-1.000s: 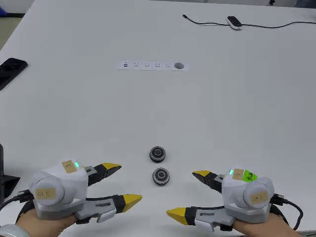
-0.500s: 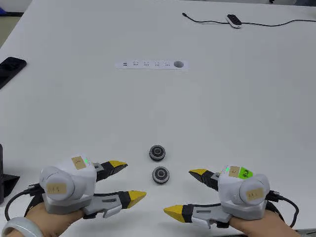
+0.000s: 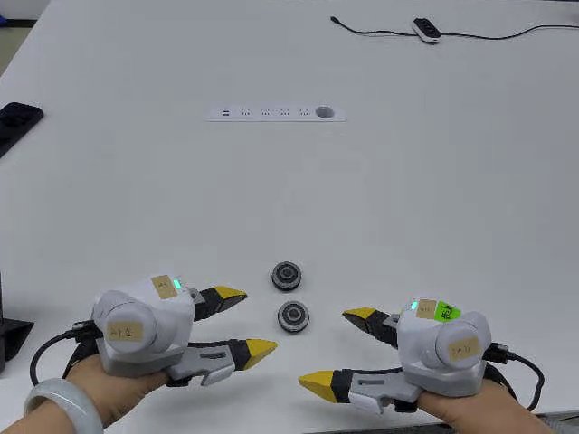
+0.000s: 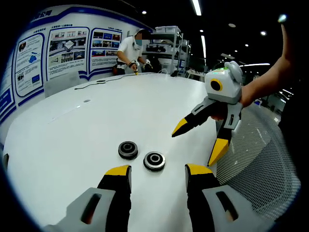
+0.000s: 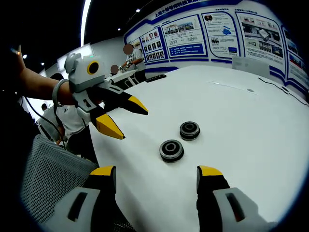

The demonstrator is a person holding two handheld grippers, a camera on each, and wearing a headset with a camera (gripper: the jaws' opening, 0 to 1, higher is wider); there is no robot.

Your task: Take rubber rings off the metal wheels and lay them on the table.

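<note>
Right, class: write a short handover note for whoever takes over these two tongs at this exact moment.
Left tongs: open, empty, left of the wheels.
Right tongs: open, empty, right of them.
Near wheel and far wheel lie flat on the table, close together, untouched.
Done: nothing; both seem to wear their dark rubber rings.
Left: pull both rings, lay them down.

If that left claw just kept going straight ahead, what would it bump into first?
Most likely the nearer wheel, which lies almost dead ahead of the left gripper, though its height is hard to judge.
</note>
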